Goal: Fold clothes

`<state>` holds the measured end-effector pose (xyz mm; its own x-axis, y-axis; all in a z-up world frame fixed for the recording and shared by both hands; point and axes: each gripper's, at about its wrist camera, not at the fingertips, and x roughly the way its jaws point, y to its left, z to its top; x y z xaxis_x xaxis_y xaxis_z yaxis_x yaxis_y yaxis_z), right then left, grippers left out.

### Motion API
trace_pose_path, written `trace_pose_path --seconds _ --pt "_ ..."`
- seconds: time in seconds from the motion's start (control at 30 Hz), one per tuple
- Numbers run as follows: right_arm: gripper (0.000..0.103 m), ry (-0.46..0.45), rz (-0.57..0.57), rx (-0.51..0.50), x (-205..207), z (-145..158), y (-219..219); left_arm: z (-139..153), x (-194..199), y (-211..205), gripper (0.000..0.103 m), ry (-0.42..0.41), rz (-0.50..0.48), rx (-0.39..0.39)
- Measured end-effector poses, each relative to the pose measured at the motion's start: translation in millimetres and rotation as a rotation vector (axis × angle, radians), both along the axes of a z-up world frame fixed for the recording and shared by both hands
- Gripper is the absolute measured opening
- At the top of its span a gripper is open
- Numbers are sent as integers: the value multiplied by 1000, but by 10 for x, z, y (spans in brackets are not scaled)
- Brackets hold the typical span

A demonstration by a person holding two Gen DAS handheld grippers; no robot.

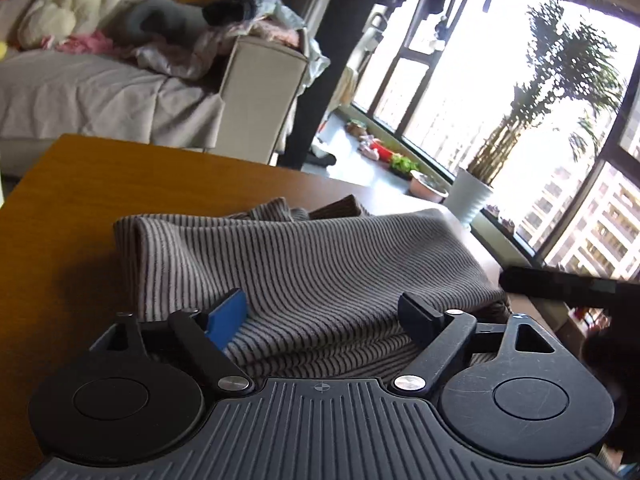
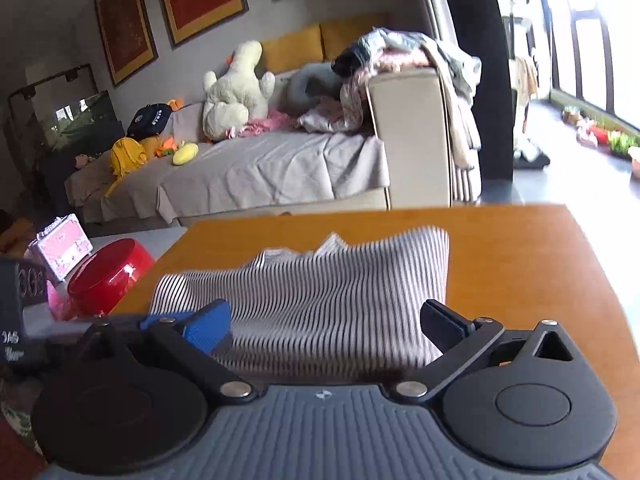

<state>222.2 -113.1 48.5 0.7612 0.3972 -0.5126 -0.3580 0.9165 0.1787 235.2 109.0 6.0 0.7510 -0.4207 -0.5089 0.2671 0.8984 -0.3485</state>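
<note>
A grey-and-dark striped garment (image 1: 300, 256) lies folded in a thick bundle on the brown wooden table (image 1: 60, 216). In the left wrist view my left gripper (image 1: 322, 314) hangs open just over the bundle's near edge. Its blue fingertip (image 1: 228, 312) and black fingertip (image 1: 416, 314) stand wide apart, and nothing is pinched between them. In the right wrist view the same striped garment (image 2: 320, 280) looks blurred. My right gripper (image 2: 326, 326) is open above its near edge, and its pads are off the cloth. A dark blurred shape (image 1: 560, 284) enters from the right.
Beyond the table stands a beige sofa (image 2: 280, 168) with a cream plush toy (image 2: 236, 88) and a heap of clothes (image 2: 400, 56) on its armrest. A red round container (image 2: 108, 276) and a pink case (image 2: 64, 246) sit left of the table. A white potted plant (image 1: 468, 200) stands by the windows.
</note>
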Motion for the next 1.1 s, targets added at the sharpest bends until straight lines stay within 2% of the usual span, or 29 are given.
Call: trace_pose_path --seconds 0.03,0.1,0.17,0.23,0.33,0.47,0.57,0.67,0.73,0.87,0.93,1.07,1.1 --pt "85 4 -2 -15 82 -13 30 -3 -3 -24 95 -5 -5 13" --pt "71 34 -6 -40 262 -92 95 -11 -2 -52 96 -11 -10 28" --pt "64 64 -10 -65 442 -172 159 -15 7 -21 96 -10 -15 8" --pt "64 144 -25 -79 551 -394 176 -11 5 18 96 -9 -18 -13" --pt "65 81 -5 -144 430 -520 243 -15 -15 38 97 -9 -22 -28" --pt "64 104 -10 -157 447 -414 281 -14 5 50 99 -8 -27 -27" --pt "64 52 -1 -138 524 -197 318 -17 6 62 99 -8 -29 -33" --pt "48 20 6 -108 742 -29 393 -20 2 69 100 -8 -29 -38" --pt "49 55 10 -83 977 -49 442 -21 -1 71 100 -9 -30 -39" --pt "49 139 -1 -130 1408 -352 549 -21 -13 68 100 -10 -29 -43" --pt "47 186 10 -110 1496 -506 548 -24 -12 65 100 -10 -28 -44" --pt "19 125 62 -172 1364 -542 660 -20 -7 105 101 -15 -22 -74" --pt "15 114 66 -184 1328 -528 681 -18 -9 124 101 -16 -19 -86"
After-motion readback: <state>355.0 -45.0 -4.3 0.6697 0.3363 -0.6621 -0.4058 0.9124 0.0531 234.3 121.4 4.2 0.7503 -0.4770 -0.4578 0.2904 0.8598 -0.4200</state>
